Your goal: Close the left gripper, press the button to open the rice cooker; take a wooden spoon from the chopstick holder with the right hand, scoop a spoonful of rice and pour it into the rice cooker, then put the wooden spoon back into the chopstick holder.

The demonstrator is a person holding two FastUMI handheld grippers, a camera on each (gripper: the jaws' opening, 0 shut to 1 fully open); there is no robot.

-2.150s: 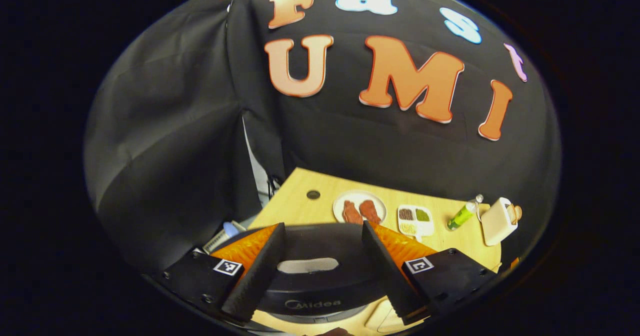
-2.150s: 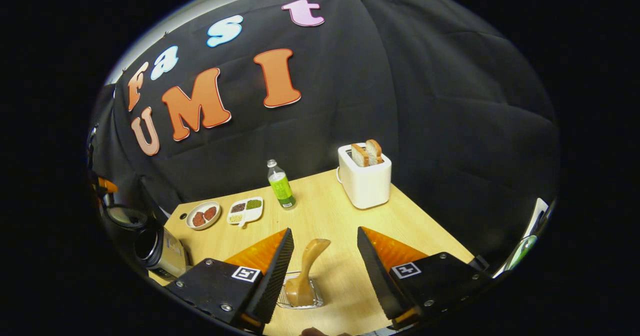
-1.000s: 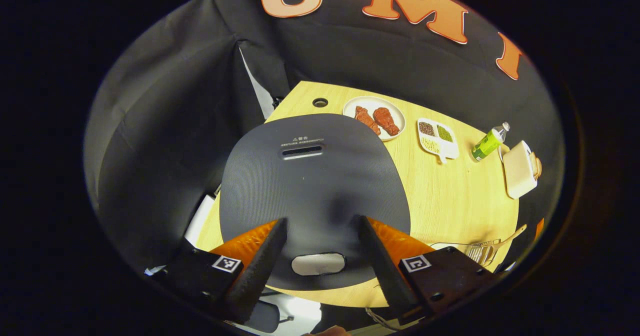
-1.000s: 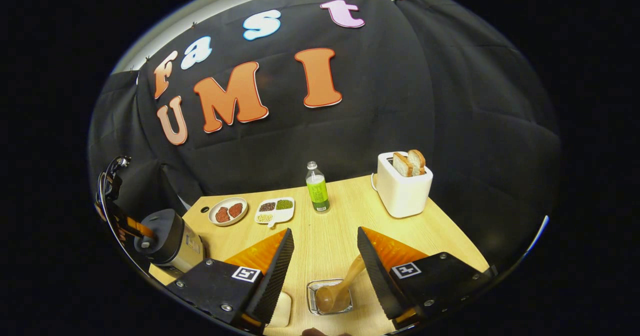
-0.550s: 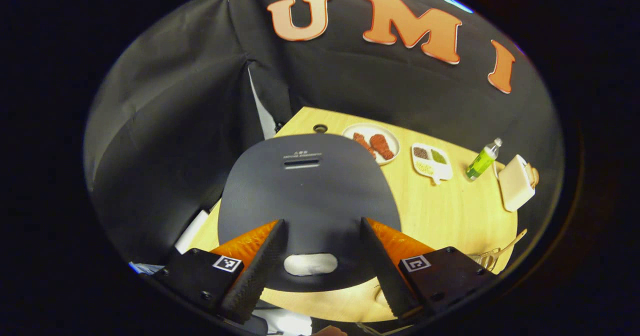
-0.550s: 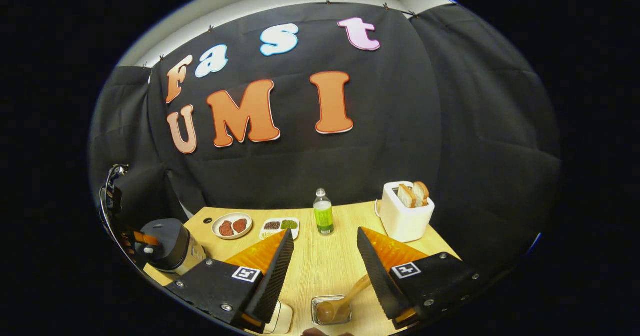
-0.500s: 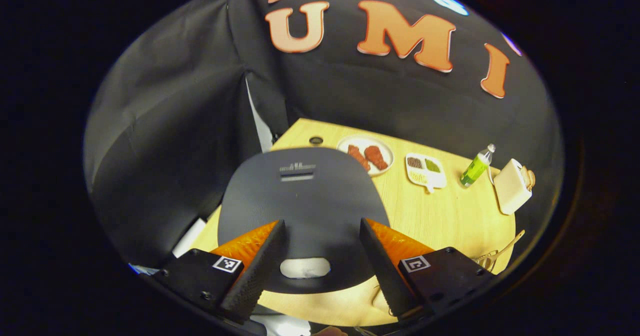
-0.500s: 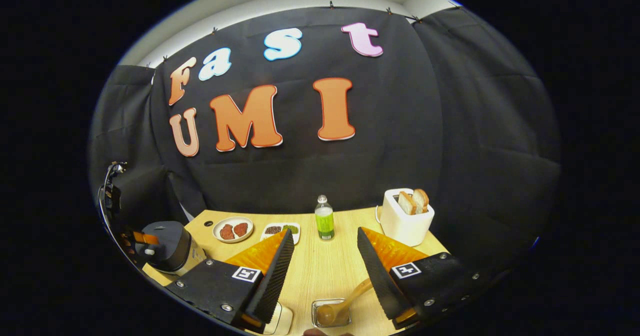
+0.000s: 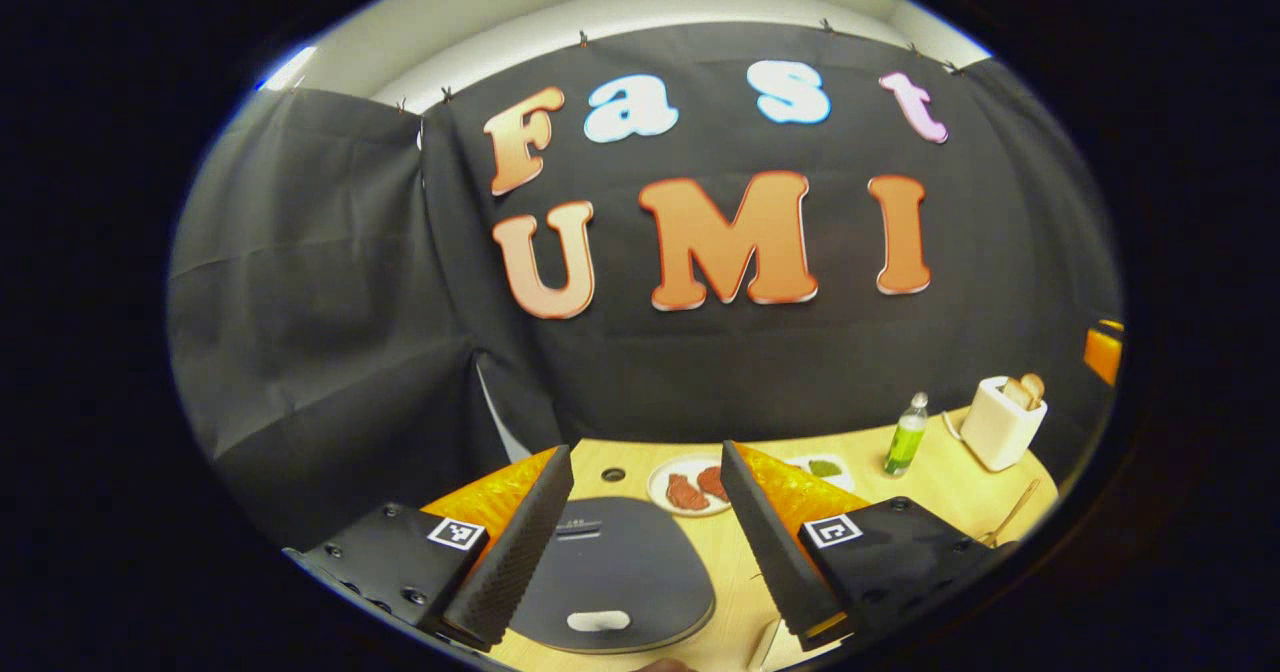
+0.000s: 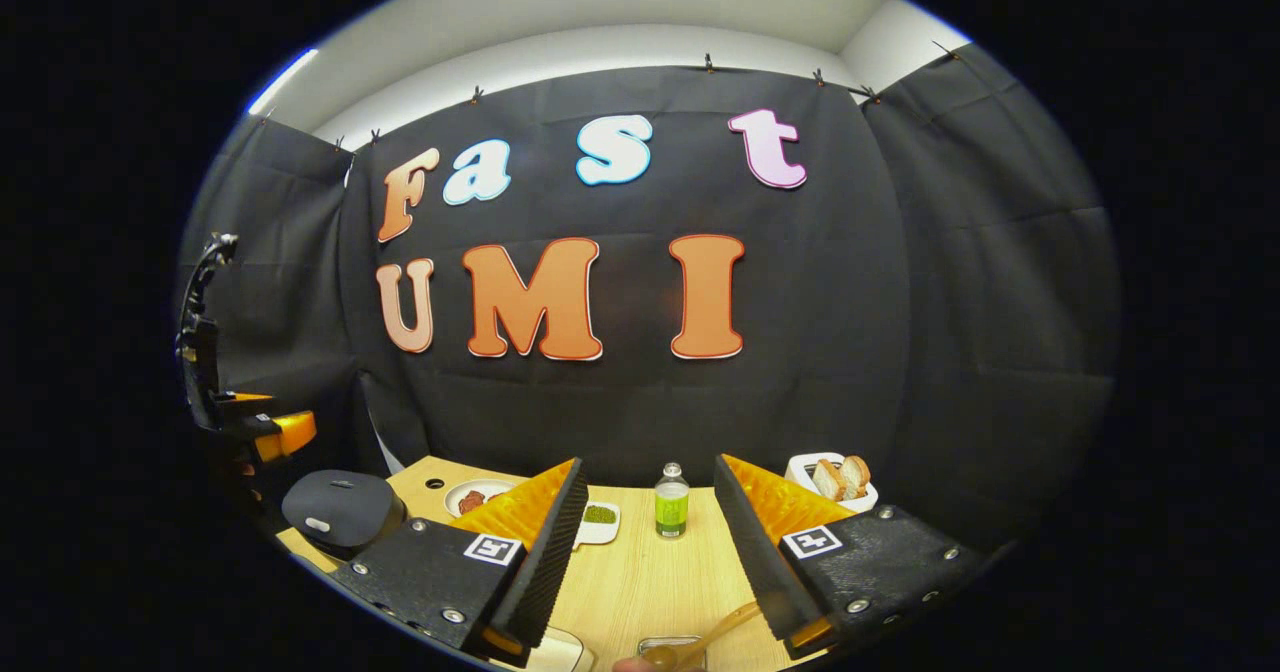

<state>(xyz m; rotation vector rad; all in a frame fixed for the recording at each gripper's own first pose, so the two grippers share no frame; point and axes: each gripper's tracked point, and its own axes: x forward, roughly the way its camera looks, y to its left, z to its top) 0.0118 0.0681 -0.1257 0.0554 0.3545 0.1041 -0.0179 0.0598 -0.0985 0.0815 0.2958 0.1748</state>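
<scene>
Both tools are raised above the tabletop (image 10: 640,572), level with the booth wall.

Left tool (image 9: 640,542): fingers spread wide, nothing between them. Below it sits the rice cooker (image 9: 610,582), lid down, its pale button (image 9: 597,620) at the near edge of the lid. In the right gripper view the cooker (image 10: 335,507) stands at the table's left end, with the left tool (image 10: 285,430) hanging above and apart from it.

Right tool (image 10: 645,562): also wide, empty. Just beneath it the wooden spoon (image 10: 700,640) leans in the chopstick holder (image 10: 672,649), handle toward the right finger. In the left gripper view the spoon handle (image 9: 1010,519) shows at the far right of the table.

Judgement: step one is not yet done. The lid is closed and the left tool is open. Next move calls for bringing the left fingers together, then descending onto the button with the closed tip and pressing squarely. The spoon pickup waits on that.

Bystanders: meat plate (image 9: 688,487), green bottle (image 10: 671,504), toaster (image 10: 835,480).
</scene>
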